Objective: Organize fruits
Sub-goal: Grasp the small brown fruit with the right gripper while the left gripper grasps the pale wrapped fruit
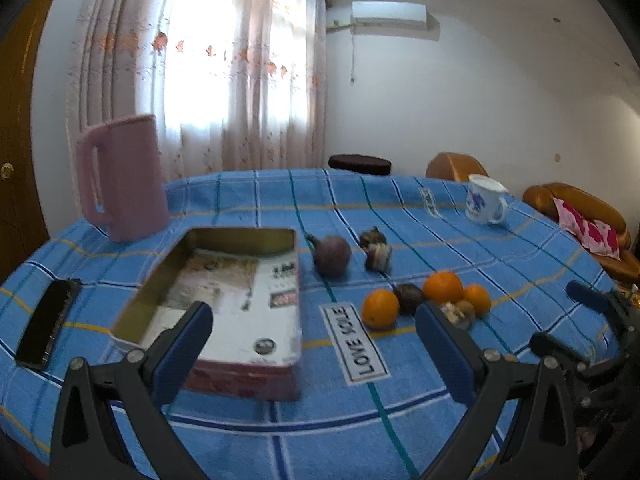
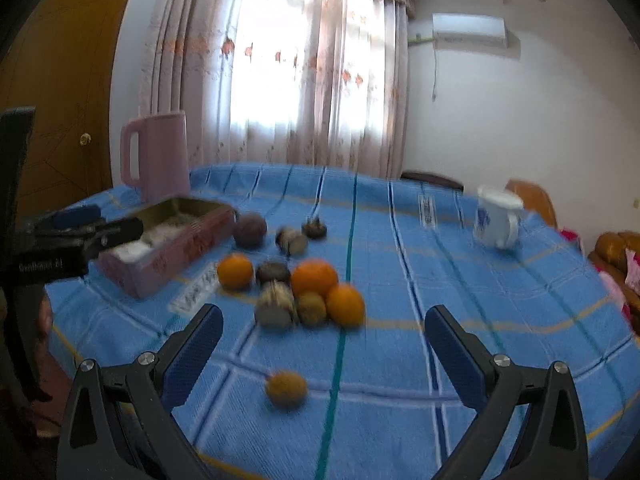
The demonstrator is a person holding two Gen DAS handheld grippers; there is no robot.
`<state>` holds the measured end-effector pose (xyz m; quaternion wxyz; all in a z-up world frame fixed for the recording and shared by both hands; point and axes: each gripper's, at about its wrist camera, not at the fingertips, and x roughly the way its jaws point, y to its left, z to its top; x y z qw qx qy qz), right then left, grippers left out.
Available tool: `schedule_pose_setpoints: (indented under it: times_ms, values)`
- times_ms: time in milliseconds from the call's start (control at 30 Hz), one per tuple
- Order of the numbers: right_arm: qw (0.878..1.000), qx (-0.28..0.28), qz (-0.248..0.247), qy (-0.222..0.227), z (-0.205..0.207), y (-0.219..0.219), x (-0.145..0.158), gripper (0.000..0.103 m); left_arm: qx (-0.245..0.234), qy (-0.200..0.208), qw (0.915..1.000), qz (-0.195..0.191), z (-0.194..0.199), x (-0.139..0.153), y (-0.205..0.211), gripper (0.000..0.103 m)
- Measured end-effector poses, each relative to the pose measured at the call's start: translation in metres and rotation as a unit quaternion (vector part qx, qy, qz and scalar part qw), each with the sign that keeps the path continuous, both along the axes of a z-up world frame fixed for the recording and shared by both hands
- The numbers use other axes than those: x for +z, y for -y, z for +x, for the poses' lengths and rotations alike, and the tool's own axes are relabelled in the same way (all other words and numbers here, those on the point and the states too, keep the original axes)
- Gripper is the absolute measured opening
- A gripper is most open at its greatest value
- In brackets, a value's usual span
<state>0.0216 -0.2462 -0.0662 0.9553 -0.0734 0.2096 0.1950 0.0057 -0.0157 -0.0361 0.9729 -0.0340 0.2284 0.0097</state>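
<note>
Nothing sorted yet, by the look of it. Nearest the right gripper [image 2: 324,344], one small brownish-yellow round fruit [image 2: 286,389] lies alone on the blue checked tablecloth over the table [image 2: 480,360]. Its jaws are spread wide and empty, held low over the table edge and aimed at the fruit. The left gripper [image 1: 314,350] is likewise spread and holds nothing, poised over the near end of the open rectangular metal tin [image 1: 224,292].

Further in, the cluster: three oranges [image 2: 314,278] packed against dark brown and fuzzy fruits [image 2: 275,308] (kinds uncertain, the right view is blurred). Beyond them a purple round fruit [image 1: 333,257] sits just beside the tin's far corner. The tin holds only printed paper, no fruit; I judge every piece is left to move.

Far side: pink plastic jug [image 1: 124,178], white mug with blue print [image 1: 485,200].
</note>
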Motion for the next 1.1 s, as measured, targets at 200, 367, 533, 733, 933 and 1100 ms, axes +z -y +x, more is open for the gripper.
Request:
schedule_pose_setpoints:
  times_ms: [200,367,533,733,933,1100]
  values:
    - [0.998,0.03,-0.008,-0.06,0.01,-0.003,-0.028,0.062,-0.027,-0.013,0.9995,0.009,0.008,-0.012,0.022,0.103]
    - [0.994,0.063,-0.01,-0.088,0.011,-0.011,-0.042,0.039,-0.048,-0.022,0.9986,0.002,0.013,-0.015,0.03,0.103]
    - [0.994,0.064,-0.008,-0.091,0.011,-0.009,-0.046,0.03,-0.072,-0.037,0.9967,-0.001,0.02,-0.019,0.041,0.1]
    - [0.996,0.047,0.01,-0.07,0.017,0.005,-0.031,0.03,-0.103,-0.053,0.9932,0.003,0.038,-0.016,0.065,0.089]
    - [0.998,0.023,0.025,-0.059,0.024,0.023,-0.025,0.03,-0.129,-0.091,0.9874,0.009,0.065,-0.024,0.089,0.08]
    - [0.998,0.016,0.037,-0.056,0.027,0.029,-0.026,0.03,-0.143,-0.122,0.9821,0.011,0.077,-0.036,0.102,0.068]
